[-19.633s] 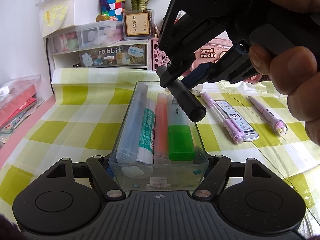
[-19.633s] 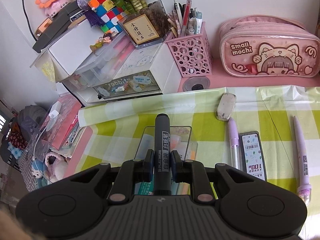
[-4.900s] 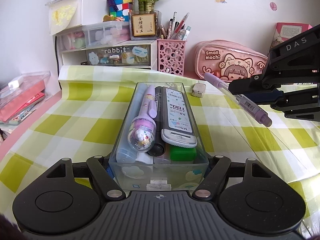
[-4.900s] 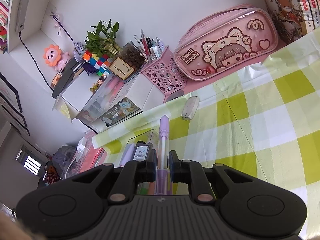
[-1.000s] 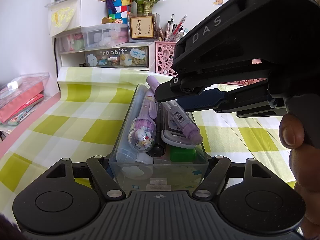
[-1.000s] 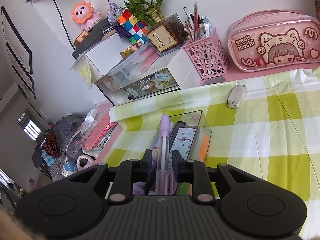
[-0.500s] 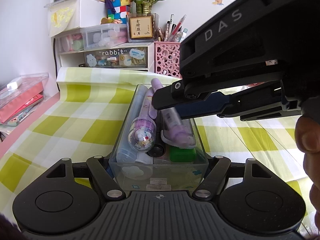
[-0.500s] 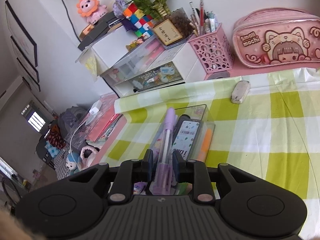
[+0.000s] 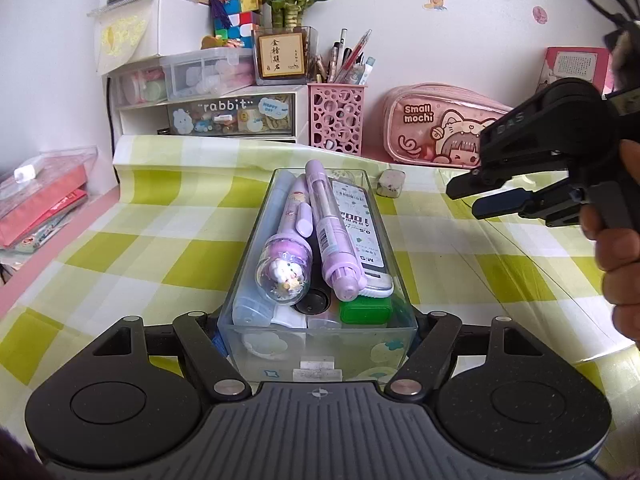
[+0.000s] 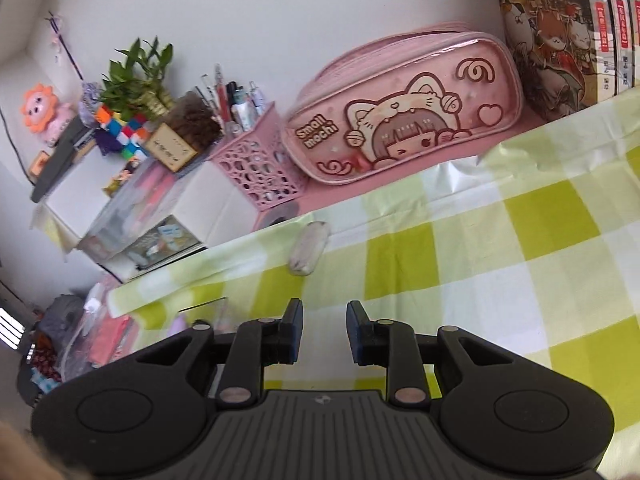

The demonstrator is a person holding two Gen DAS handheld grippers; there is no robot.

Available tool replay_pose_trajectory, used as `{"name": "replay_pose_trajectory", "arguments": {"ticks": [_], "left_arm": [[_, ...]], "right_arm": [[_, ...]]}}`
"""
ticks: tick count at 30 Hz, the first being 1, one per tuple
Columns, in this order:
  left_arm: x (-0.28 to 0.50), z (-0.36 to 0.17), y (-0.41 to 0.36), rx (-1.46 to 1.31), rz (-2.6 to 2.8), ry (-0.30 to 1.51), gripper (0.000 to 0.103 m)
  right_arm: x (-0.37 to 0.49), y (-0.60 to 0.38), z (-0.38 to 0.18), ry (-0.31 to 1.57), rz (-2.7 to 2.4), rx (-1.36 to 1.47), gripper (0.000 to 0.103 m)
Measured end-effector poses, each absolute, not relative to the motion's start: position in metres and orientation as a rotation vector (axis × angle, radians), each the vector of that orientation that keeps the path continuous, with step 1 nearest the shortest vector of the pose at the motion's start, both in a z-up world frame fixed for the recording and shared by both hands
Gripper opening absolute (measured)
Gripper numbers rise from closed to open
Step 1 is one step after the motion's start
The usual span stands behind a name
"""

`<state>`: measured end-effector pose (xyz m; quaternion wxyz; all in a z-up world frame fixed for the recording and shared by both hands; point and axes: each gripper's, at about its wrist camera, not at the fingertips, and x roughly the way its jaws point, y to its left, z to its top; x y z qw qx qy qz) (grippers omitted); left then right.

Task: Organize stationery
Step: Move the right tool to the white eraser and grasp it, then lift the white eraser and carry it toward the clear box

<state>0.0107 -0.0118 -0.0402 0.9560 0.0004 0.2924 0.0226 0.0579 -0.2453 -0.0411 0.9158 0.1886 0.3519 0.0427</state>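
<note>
My left gripper [image 9: 318,330] is shut on the near end of a clear stationery box [image 9: 320,344] on the checked cloth. The box holds several pens and markers: a purple mechanical pencil [image 9: 332,236] on top, a purple pen with a globe cap [image 9: 285,264], a lead-refill case [image 9: 362,224] and a green-capped highlighter [image 9: 364,312]. My right gripper [image 10: 322,326] is open and empty, raised to the right of the box; it also shows in the left wrist view [image 9: 480,200]. A grey eraser [image 9: 391,184] lies behind the box, also seen in the right wrist view [image 10: 308,254].
At the back stand a pink pen holder [image 9: 338,118], a pink "Small mochi" pencil case [image 9: 436,128], white drawers marked "rabbit" [image 9: 224,112] and a plant with a Rubik's cube [image 9: 240,6]. Books [image 10: 568,28] stand far right. A red box [image 9: 40,200] lies at the left edge.
My right gripper has let go of the purple mechanical pencil, which now lies in the box. The gripper has opened and drawn back up and to the right.
</note>
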Motion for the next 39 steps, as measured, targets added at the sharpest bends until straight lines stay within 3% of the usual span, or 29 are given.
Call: {"name": "replay_pose_trajectory", "arguments": {"ticks": [4,15,17,18,21,39], "left_arm": [[0.011,-0.04,-0.012,0.0,0.046,0.594,0.073],[0.011,-0.04,-0.012,-0.001,0.045,0.593,0.073],[0.011,-0.04,-0.012,-0.002,0.044,0.593,0.073],[0.01,-0.04,-0.011,-0.003,0.043,0.592,0.073],[0.009,-0.04,-0.011,-0.008,0.042,0.591,0.073],[0.009,-0.04,-0.011,-0.005,0.043,0.59,0.073]], "right_arm": [[0.088,-0.212,-0.046,0.735,0.039,0.159,0.031],[0.15,-0.17,-0.063,0.745,-0.002,-0.078,0.034],[0.149,-0.17,-0.064,0.735,-0.011,-0.078,0.031],[0.147,-0.17,-0.064,0.73,-0.022,-0.082,0.023],[0.144,-0.177,-0.061,0.731,-0.015,-0.042,0.021],[0.092,-0.193,-0.048,0.718,0.064,0.114,0.02]]}}
